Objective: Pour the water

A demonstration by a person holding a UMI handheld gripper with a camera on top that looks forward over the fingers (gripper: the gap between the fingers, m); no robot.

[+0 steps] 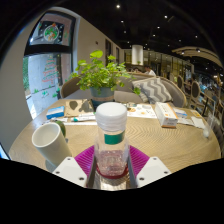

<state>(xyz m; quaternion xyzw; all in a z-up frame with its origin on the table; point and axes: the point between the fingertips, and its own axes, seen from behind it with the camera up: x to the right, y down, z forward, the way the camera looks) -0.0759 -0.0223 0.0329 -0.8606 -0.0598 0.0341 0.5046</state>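
A small clear bottle (111, 140) with a white cap and a green band below the cap stands upright between the two fingers of the gripper (111, 166), at the near edge of a round wooden table (170, 143). The gripper's only view shows the bottle close up. Its lower part looks faintly pink, likely the magenta pads (84, 157) showing through clear plastic. The pads sit tight against both sides of the bottle's body, with no gap visible, so the fingers appear narrowed onto it and holding it.

Just to the left of the bottle, a pale green cup (50, 143) lies tipped on its side on the table, its open mouth facing the near side. Beyond the bottle, at the far side of the table, stands a leafy potted plant (100, 73), with papers and small items (165, 113) spread to its right. The background is a dim indoor space with ceiling lights.

Judging by its look, the bottle is light, thin-walled plastic, smooth and a little slippery, and it would dent under a hard squeeze. The best hold is around the mid-body, below the green band, where the walls are straight. The cap seems to be on, so it would need removing before pouring.
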